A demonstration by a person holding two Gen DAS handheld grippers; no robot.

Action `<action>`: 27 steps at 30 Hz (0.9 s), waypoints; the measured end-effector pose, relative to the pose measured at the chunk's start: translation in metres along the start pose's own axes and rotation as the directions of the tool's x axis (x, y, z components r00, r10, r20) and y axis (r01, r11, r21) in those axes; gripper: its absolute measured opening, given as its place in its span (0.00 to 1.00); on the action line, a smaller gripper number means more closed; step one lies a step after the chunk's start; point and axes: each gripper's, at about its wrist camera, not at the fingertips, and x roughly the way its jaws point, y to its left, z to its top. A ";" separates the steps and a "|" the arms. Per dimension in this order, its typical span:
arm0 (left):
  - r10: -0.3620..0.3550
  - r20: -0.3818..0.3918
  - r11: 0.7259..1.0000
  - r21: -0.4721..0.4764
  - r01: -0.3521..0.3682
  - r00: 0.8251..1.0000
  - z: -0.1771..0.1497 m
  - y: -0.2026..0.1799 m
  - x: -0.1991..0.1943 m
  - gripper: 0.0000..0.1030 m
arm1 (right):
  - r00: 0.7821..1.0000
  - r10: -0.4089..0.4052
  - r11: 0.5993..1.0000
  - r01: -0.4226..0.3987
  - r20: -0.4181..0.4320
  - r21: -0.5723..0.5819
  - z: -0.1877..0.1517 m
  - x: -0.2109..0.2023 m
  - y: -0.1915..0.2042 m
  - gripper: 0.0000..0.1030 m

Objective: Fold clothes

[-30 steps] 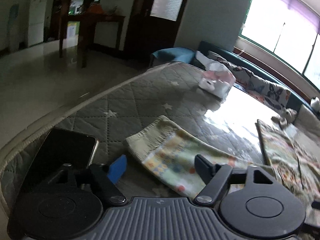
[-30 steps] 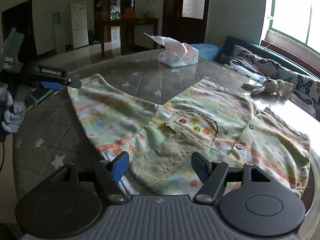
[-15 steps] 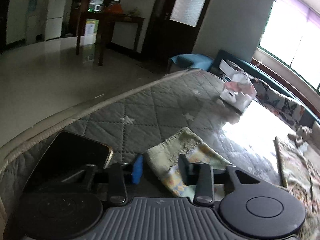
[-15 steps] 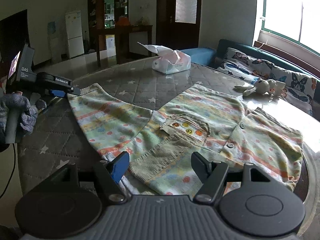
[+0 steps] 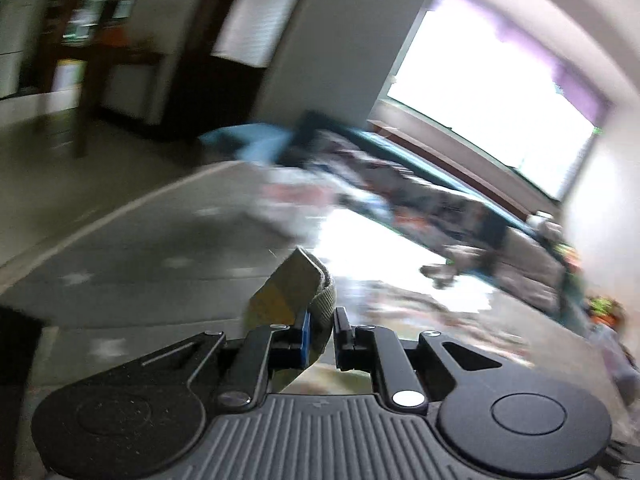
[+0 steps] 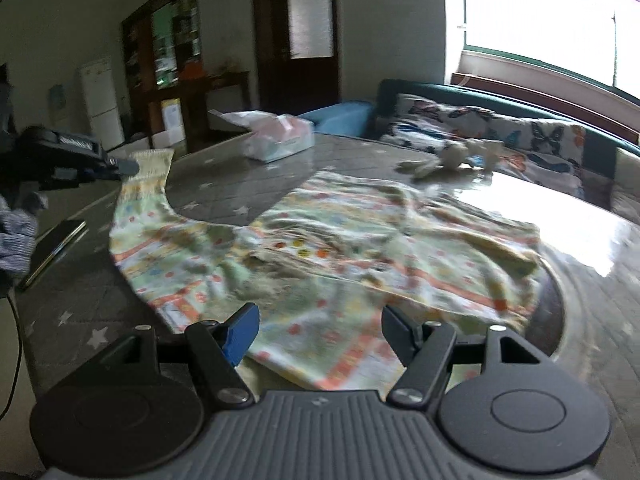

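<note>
Two grippers frame the scene, and both views are smeared by blur, the left wrist view far more so. Nearest in that view, the left gripper [image 5: 320, 330] has its jaws closing, its pads pinching the ribbed cuff of the pale green patterned child's shirt [image 5: 290, 294], which stands up between them; the rest of the garment below is hidden by the gripper body. In the right wrist view, the right gripper [image 6: 318, 328] hangs with its jaws spread wide and nothing between the pads, the shirt's hem lying just under them. That shirt [image 6: 320, 248] is spread across the grey quilted star-print table cover [image 6: 80, 304], one sleeve drawn up off the cover toward the left gripper [image 6: 124, 167] at the left edge, where a hand in a grey knitted glove [image 6: 18, 236] is cut off by the frame. A dark flat phone [image 6: 54, 250] lies on the cover below that sleeve. Beyond the shirt sit a white crumpled plastic bag [image 6: 276, 138] and a small pale soft toy [image 6: 452, 158], too blurred to make out further. Farther back runs a butterfly-print cushion [image 6: 480, 128] beneath a glaring window [image 6: 540, 12].
</note>
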 end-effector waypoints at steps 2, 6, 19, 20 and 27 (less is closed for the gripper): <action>-0.088 -0.020 0.995 0.038 0.088 0.996 0.000 -0.031 0.002 0.12 | 1.000 -0.024 0.999 0.024 0.008 0.033 -0.004 -0.005 -0.011 0.67; -0.236 -0.082 0.962 0.122 0.245 0.968 -0.008 -0.092 0.010 0.12 | 0.997 -0.071 0.990 0.068 0.020 0.121 -0.015 -0.016 -0.036 0.67; -0.382 -0.333 0.867 0.195 0.460 0.862 -0.078 -0.191 0.054 0.14 | 0.984 -0.177 0.953 0.163 0.030 0.257 -0.038 -0.043 -0.084 0.67; -0.383 -0.345 0.860 0.205 0.467 0.857 -0.083 -0.193 0.054 0.16 | 0.983 -0.181 0.951 0.166 0.031 0.262 -0.038 -0.043 -0.085 0.67; -0.381 -0.345 0.850 0.235 0.472 0.858 -0.085 -0.165 0.048 0.39 | 0.986 -0.161 0.955 0.145 0.040 0.259 -0.025 -0.041 -0.084 0.62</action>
